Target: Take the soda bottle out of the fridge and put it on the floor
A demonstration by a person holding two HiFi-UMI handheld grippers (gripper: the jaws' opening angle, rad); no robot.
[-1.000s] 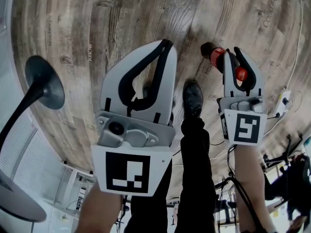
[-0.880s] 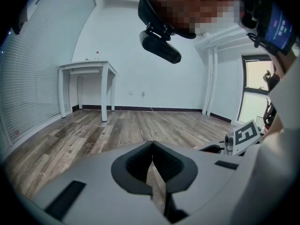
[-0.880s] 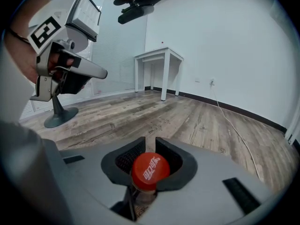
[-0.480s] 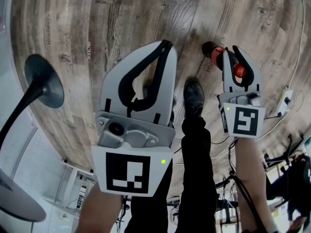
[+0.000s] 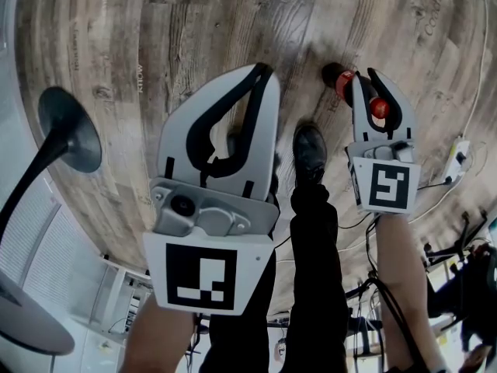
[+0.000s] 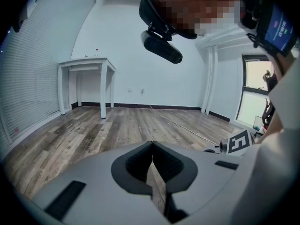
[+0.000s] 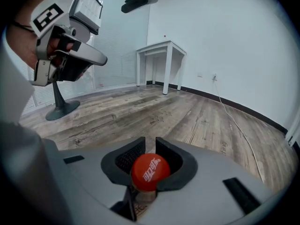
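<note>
**Right tongs.** The right tongs [image 5: 365, 76] are clenched on the soda bottle [image 5: 342, 84]. In the right gripper view, the right tongs [image 7: 150, 143] have their dark pads on either side of the bottle neck. The red cap of the soda bottle [image 7: 149, 171] sits just above the pads and faces the camera. In the head view, the bottle body points away from the person, down toward the floor [image 5: 194, 22]. Its dark lower end shows past the jaw tips. No view shows whether the base touches the floor boards.

**Left tongs.** The left tongs [image 5: 262, 72] are clenched on nothing. In the left gripper view, the left tongs [image 6: 151, 145] have their jaw tips together. Only floor boards show through the narrow slit behind the tips. These tongs are held beside the right tongs, well apart from the bottle.

**Bottle position.** The bottle is over open wooden floor, well apart from the wall edge. It is just beyond the person's shoe [image 5: 309, 152], on the right of it.

**Surroundings.**
- A black stand with a round base [image 5: 70, 130] is on the floor near the left wall edge.
- A white desk [image 7: 161, 48] stands against the far wall.
- A white power strip [image 5: 454, 158] lies on the floor at the right.
</note>
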